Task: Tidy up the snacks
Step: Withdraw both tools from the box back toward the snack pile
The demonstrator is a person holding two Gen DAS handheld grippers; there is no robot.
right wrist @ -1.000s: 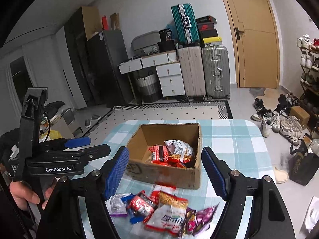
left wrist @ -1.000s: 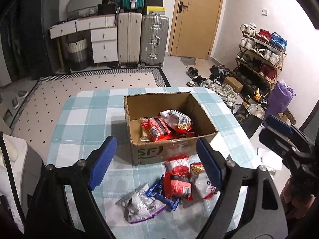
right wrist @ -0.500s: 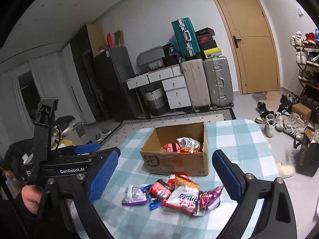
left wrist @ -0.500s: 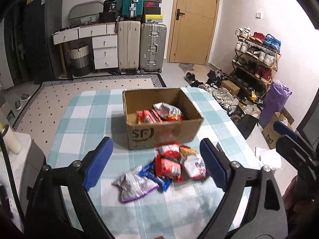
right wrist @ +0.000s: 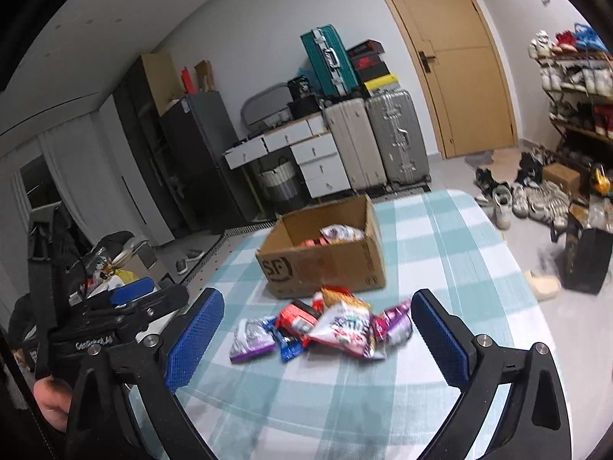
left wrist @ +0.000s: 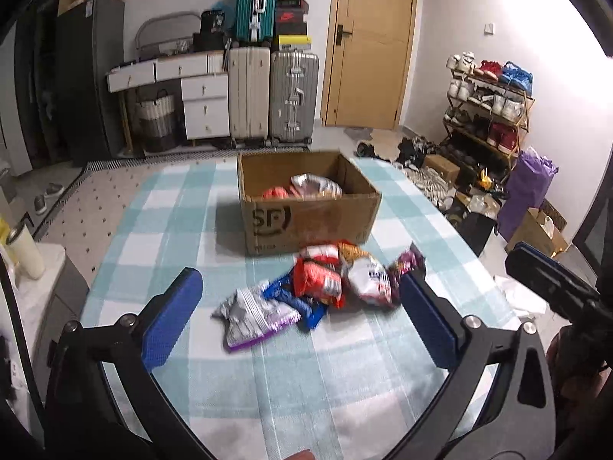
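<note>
A pile of snack packets [left wrist: 322,291] lies on the checked tablecloth [left wrist: 172,230] in front of an open cardboard box [left wrist: 306,222] that holds a few packets [left wrist: 314,188]. The pile includes a silver-purple bag [left wrist: 253,314], a red bag [left wrist: 318,280] and a white bag [left wrist: 369,276]. My left gripper [left wrist: 302,318] is open and empty, held above the table on the near side of the pile. My right gripper [right wrist: 318,337] is open and empty, also short of the pile [right wrist: 325,326]; the box [right wrist: 325,260] stands beyond it.
Suitcases [left wrist: 272,96] and white drawers [left wrist: 203,96] stand at the far wall by a door [left wrist: 371,46]. A shoe rack [left wrist: 486,115] and scattered shoes are on the right. The left gripper's body shows in the right wrist view [right wrist: 107,326].
Both grippers have pulled back and away from the box toward the near side of the table; the box and pile now look farther off. Both stayed open and empty.
</note>
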